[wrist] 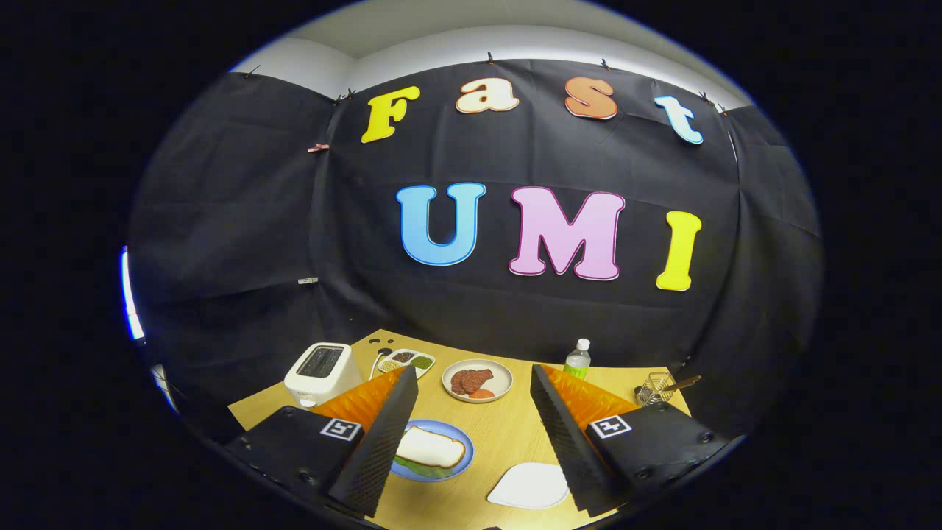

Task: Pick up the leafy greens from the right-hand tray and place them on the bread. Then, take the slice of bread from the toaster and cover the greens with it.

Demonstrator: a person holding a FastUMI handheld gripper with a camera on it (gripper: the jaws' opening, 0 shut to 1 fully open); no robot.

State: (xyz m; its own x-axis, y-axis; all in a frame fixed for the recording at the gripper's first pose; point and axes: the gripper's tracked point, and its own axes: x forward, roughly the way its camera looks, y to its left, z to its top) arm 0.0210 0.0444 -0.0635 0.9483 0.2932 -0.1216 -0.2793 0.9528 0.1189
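Note:
My gripper (472, 372) is open and held well above the wooden table (500, 434), with nothing between its fingers. Below, beside the left finger, a blue plate (465, 436) carries a slice of bread (430, 447). The bread lies on top of leafy greens (418, 468), whose green edge peeks out along its near side. The white toaster (320, 372) stands at the table's far left beyond the left finger, and its slots look dark. A white tray (530, 486) lies near the right finger and looks bare.
A beige plate (502, 372) with slices of meat sits beyond the fingers mid-table. A divided dish of seasonings (405, 361) is beside the toaster. A green bottle (578, 359) and a wire holder (656, 389) stand at the far right.

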